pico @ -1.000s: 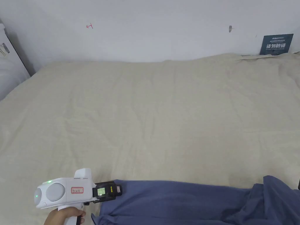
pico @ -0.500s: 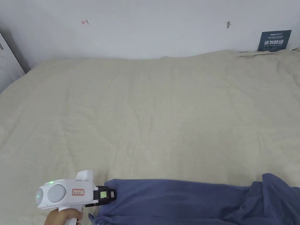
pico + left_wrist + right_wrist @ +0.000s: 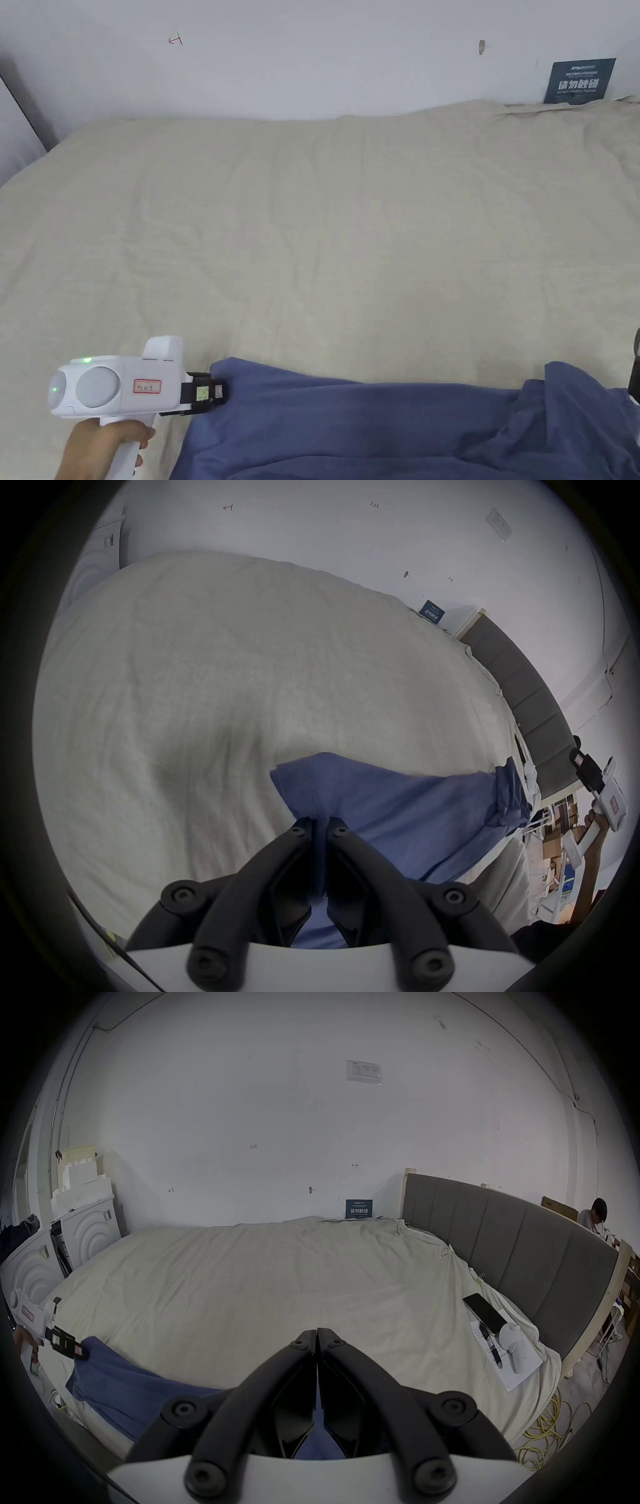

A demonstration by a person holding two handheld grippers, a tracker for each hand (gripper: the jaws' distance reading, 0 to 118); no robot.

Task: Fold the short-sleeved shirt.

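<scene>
My left gripper has its 2 jaws pinched on the stitched hem of the soft blue cotton short-sleeved shirt. My right gripper is pressed closed; whether on cloth, I cannot tell. The shirt drapes limp over the near edge of the beige quilted bed; I judge it light and floppy, best held by hem corners.

Legible or partly legible markings:

- Blue sign, against the far wall at the bed's far right: white characters, large line reads "请勿触碰"; the smaller lines are illegible.
- Wall: small handwritten "123".
- Wall, far left: red handwritten mark, not decipherable.
- White sheet, high on the wall: print too small to read.
- Left gripper: red-bordered label on its body, handwriting illegible.
</scene>
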